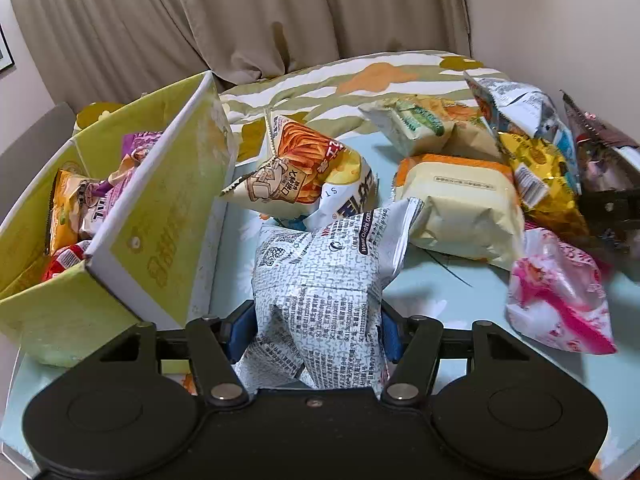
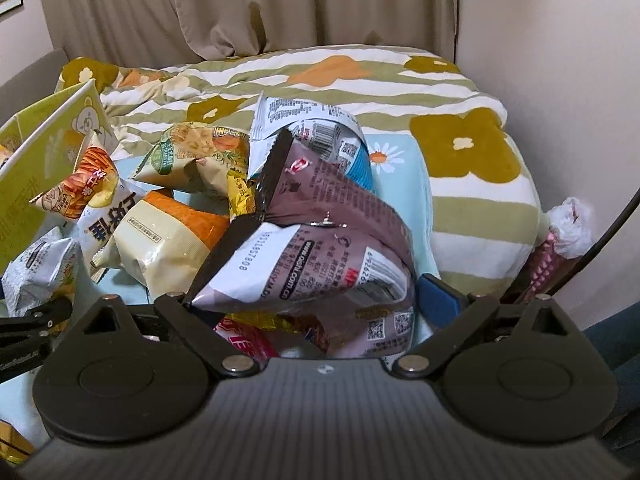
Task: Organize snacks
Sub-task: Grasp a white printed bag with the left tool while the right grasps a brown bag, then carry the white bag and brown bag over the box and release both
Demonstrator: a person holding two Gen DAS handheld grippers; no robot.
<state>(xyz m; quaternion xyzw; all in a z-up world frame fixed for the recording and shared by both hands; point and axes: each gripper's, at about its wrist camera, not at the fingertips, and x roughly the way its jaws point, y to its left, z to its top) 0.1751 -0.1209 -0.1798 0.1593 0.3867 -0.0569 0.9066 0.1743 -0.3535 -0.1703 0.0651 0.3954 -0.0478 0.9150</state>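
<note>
My left gripper (image 1: 316,330) is shut on a silver-white printed snack bag (image 1: 324,280), held just right of the yellow-green box (image 1: 160,216) that holds several snack packs. My right gripper (image 2: 320,296) is shut on a brown snack bag (image 2: 320,240), lifted above the pile; it also shows at the far right of the left wrist view (image 1: 600,152). Loose on the light blue tabletop (image 1: 432,292) lie a fries-print bag (image 1: 296,168), a cream and orange bag (image 1: 460,204), a pink bag (image 1: 560,296), a gold bag (image 1: 536,176) and a green-label bag (image 1: 416,124).
A striped flower-print blanket (image 2: 460,132) lies behind the pile, with curtains (image 2: 280,4) at the back and a wall to the right. A pink frilled wrapper (image 2: 560,232) and a black cable (image 2: 608,224) sit at the right edge.
</note>
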